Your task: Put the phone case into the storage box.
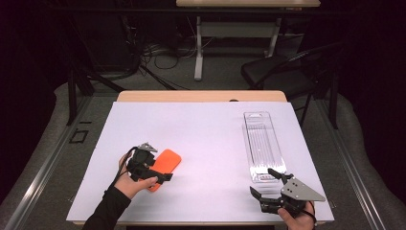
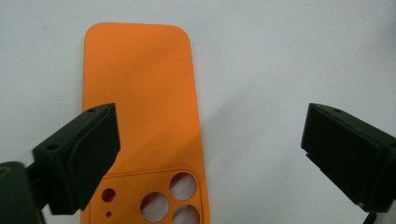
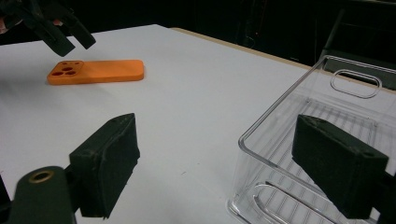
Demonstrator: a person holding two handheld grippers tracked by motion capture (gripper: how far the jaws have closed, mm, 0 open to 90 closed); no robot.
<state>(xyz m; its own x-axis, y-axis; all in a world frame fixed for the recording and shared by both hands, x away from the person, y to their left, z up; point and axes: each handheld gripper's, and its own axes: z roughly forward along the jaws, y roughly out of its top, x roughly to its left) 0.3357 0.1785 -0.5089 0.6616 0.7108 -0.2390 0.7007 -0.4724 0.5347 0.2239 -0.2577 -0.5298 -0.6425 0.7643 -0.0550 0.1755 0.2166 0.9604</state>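
Now both grippers stand spread over the white table, and the orange phone case lies free under the left one.

Left gripper [image 1: 165,177] hangs just above the camera end of the phone case [image 1: 164,165], its 2 jaws wide apart and pinching nothing; in the left gripper view the case [image 2: 140,107] lies flat on the table [image 2: 280,56], partly under the left-hand jaw, with its round lens holes at the near end. Right gripper [image 1: 268,184] sits at the near right corner, jaws likewise spread and empty, with 1 jaw over the near end of the clear plastic tray [image 1: 262,143]. From the right gripper view the tray [image 3: 280,121] is just beside the jaws and the case [image 3: 98,71] lies well apart.
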